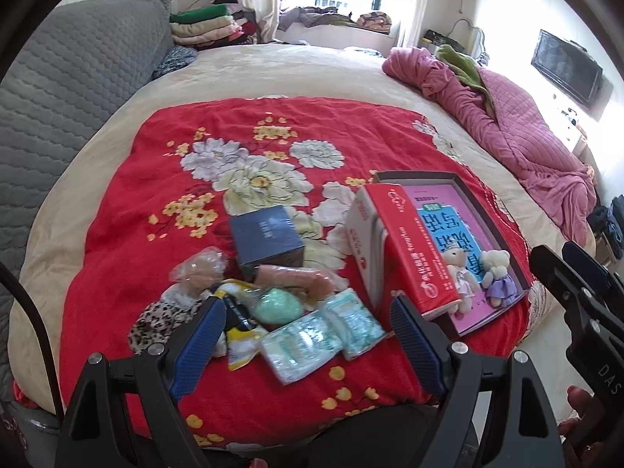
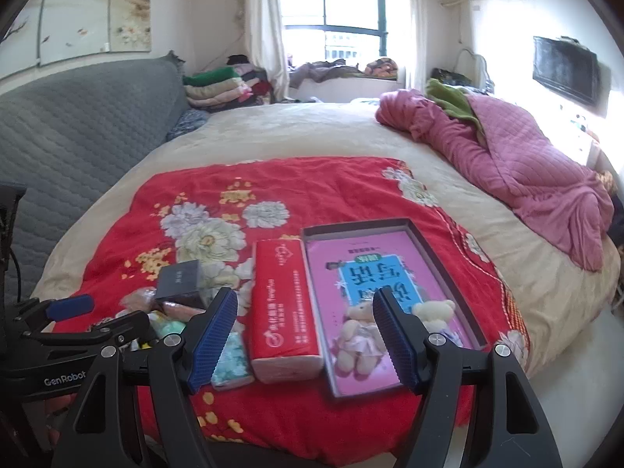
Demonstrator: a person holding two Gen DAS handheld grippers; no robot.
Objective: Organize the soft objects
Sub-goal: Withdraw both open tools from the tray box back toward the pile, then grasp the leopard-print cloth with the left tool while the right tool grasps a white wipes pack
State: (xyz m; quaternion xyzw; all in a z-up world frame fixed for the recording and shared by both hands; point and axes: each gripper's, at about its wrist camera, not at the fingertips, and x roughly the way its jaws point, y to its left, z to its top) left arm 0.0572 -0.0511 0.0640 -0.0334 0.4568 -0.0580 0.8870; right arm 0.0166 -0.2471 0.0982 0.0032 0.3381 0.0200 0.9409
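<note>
A red floral cloth [image 1: 241,148] covers the near bed. On it lie two pale green tissue packs [image 1: 319,331], a mint soft ball [image 1: 277,306], a tan bagged roll [image 1: 296,279], a leopard-print cloth [image 1: 156,319] and a yellow-white packet [image 1: 241,343]. A red tissue pack [image 1: 409,249] [image 2: 282,312] leans on a dark tray [image 2: 440,257] holding a pink book [image 2: 351,273] and two small teddy bears [image 1: 479,273] [image 2: 362,335]. My left gripper [image 1: 308,331] is open above the tissue packs. My right gripper [image 2: 306,331] is open above the red pack and tray.
A dark blue box [image 1: 269,240] sits behind the soft items. A crumpled pink quilt [image 1: 518,124] lies at the bed's right. A grey padded headboard [image 1: 66,89] is on the left, folded clothes [image 1: 210,25] beyond.
</note>
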